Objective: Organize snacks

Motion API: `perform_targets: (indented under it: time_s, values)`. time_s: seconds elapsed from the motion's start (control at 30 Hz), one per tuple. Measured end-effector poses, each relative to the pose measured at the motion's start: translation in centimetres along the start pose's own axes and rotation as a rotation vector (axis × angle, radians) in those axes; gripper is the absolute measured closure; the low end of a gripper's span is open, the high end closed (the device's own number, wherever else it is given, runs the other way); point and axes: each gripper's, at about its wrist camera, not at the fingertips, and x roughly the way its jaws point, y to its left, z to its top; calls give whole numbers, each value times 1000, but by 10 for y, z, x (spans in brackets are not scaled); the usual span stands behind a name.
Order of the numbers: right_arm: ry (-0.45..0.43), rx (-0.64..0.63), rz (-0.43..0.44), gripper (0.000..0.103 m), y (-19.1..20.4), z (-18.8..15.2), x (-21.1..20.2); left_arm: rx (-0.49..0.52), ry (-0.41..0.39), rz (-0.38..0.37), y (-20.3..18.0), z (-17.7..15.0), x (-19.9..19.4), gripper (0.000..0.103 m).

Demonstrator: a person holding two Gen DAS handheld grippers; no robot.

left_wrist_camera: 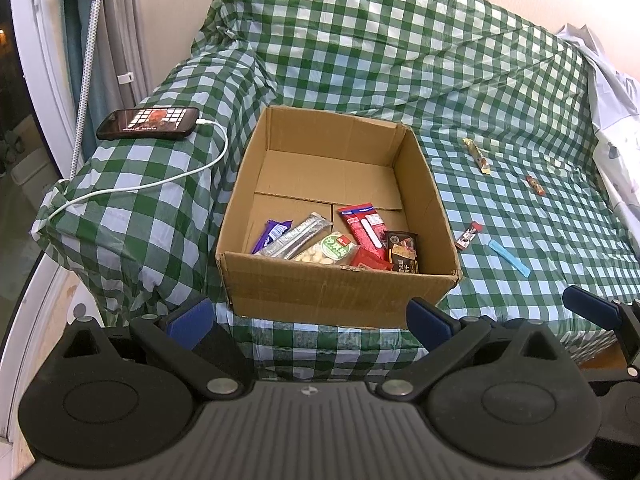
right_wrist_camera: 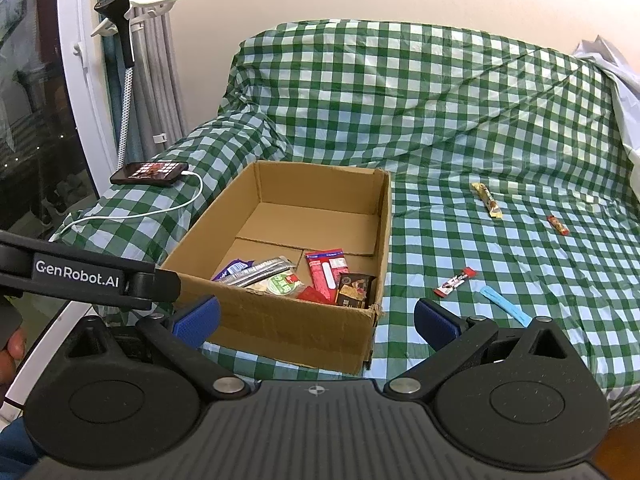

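Observation:
An open cardboard box (left_wrist_camera: 348,296) (right_wrist_camera: 288,332) sits on a green-checked cover and holds several snack packets at its near end, among them a red packet (left_wrist_camera: 366,230) (right_wrist_camera: 328,276) and a silver bar (left_wrist_camera: 296,236). To the box's right, loose snacks lie on the cover: a yellow bar (left_wrist_camera: 477,156) (right_wrist_camera: 487,199), a small red one (left_wrist_camera: 535,185) (right_wrist_camera: 557,225), a red-white one (left_wrist_camera: 468,236) (right_wrist_camera: 455,282) and a light blue stick (left_wrist_camera: 509,258) (right_wrist_camera: 505,305). My left gripper (left_wrist_camera: 310,322) is open in front of the box. My right gripper (right_wrist_camera: 318,322) is open too, empty.
A phone (left_wrist_camera: 148,123) (right_wrist_camera: 150,173) on a white charging cable (left_wrist_camera: 160,180) lies on the covered armrest left of the box. Curtains and a glass door stand at the far left. White sheeting (left_wrist_camera: 612,92) bounds the right side. A hand (right_wrist_camera: 10,356) shows at the left edge.

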Motion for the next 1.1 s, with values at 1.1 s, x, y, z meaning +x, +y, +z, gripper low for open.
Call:
perform_targets:
  time_s: [1.1]
  values:
    - [82,132,-9,1,-37,-2,39,67,93,4,-31,19,45,0]
